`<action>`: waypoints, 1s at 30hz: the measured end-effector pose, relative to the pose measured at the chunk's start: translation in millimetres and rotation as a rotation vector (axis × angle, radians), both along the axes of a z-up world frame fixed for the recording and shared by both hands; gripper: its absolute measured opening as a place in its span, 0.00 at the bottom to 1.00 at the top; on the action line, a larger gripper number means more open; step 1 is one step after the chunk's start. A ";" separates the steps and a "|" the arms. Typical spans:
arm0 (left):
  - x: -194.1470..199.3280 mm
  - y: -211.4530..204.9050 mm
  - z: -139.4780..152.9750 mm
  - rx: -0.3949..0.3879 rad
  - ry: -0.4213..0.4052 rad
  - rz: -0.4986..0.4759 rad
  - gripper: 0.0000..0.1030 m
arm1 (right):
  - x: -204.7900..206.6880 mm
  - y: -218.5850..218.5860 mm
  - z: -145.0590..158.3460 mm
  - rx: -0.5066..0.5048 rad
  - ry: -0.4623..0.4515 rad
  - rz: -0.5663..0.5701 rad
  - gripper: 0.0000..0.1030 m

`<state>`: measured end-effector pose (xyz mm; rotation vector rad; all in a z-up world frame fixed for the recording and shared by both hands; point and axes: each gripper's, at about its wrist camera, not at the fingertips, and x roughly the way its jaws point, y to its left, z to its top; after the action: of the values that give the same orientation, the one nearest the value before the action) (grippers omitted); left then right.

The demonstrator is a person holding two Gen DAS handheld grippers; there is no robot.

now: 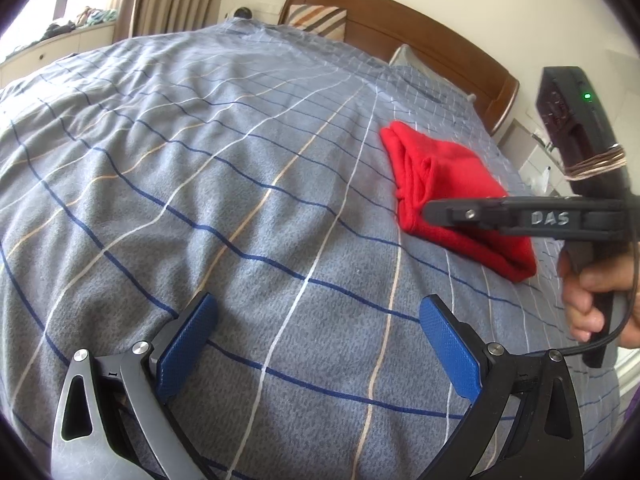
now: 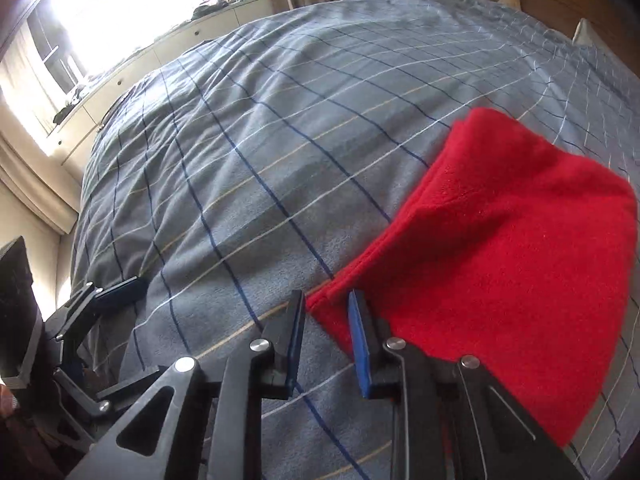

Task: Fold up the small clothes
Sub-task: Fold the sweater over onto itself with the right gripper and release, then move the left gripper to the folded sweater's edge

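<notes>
While the folded red garment (image 2: 500, 264) lies on the checked grey bedspread (image 1: 200, 184) near its right edge, the right gripper (image 2: 326, 312) straddles its corner unpinched; the left gripper (image 1: 318, 320) gapes over open blanket.

Bright daylight from a far-left window (image 2: 100, 12), blown out to white glare in the right wrist view, soft even light across the bed (image 1: 200, 184), faint shadows, strong fisheye bending with dark vignetted corners, slight blur at the edges
</notes>
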<state>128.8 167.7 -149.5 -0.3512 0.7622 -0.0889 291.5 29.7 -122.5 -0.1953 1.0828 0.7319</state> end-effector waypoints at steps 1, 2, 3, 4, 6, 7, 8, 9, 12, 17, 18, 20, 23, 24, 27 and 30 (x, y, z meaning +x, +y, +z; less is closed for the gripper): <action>0.0 0.1 0.0 -0.002 0.000 0.000 0.98 | -1.8 -12.6 10.5 0.035 -0.006 -0.017 0.24; -0.1 0.2 -0.1 -0.005 0.000 0.000 0.98 | -3.1 -26.2 22.9 0.062 -0.025 -0.039 0.24; -0.3 0.2 -0.1 -0.009 0.000 0.001 0.98 | -3.5 -41.5 35.3 0.081 -0.048 -0.070 0.24; -0.3 0.3 -0.1 -0.012 0.000 0.002 0.98 | -3.8 -59.0 44.2 0.094 -0.071 -0.113 0.24; -0.4 -0.1 -0.6 -0.011 0.001 0.005 0.98 | -2.3 -91.7 55.1 0.090 -0.105 -0.214 0.24; -0.4 -0.9 -0.9 -0.006 0.001 0.005 0.99 | -1.2 -105.5 54.3 0.073 -0.111 -0.256 0.24; -0.4 -1.7 -1.4 0.002 0.001 0.005 0.99 | 0.0 -116.4 48.7 0.058 -0.096 -0.283 0.24; -0.7 -3.0 -1.8 0.011 0.001 0.004 0.99 | -0.5 -122.9 38.7 0.037 -0.072 -0.294 0.24; -1.9 -7.4 -2.5 0.047 0.001 0.001 0.99 | -14.1 -119.0 -7.0 -0.057 0.037 -0.249 0.24; -5.1 -13.4 -3.2 0.096 0.004 0.001 0.99 | -59.6 -124.0 -9.5 -0.009 0.013 -0.269 0.24; -4.7 -14.2 -3.3 0.102 0.007 0.002 0.99 | -71.5 -128.9 -7.4 -0.004 -0.006 -0.287 0.26; -3.9 -16.1 -3.3 0.119 0.011 0.005 0.99 | -97.5 -140.0 -5.2 -0.010 -0.058 -0.318 0.49; -3.9 -20.5 -3.8 0.151 0.018 0.006 0.99 | -136.4 -162.1 -2.7 -0.024 -0.157 -0.400 0.77; -3.4 -21.5 -4.0 0.159 0.019 0.006 0.99 | -147.7 -169.5 -1.9 -0.028 -0.187 -0.430 0.77; -3.9 -23.5 -4.9 0.177 0.022 0.006 0.99 | -169.0 -186.3 -1.4 -0.025 -0.222 -0.504 0.77; -3.8 -25.4 -5.7 0.190 0.023 0.005 0.99 | -181.4 -197.7 -0.9 -0.013 -0.238 -0.557 0.77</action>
<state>125.0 142.3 -155.1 -0.1737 0.7856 -0.0079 110.2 -168.0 -123.4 0.0128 0.8559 0.1943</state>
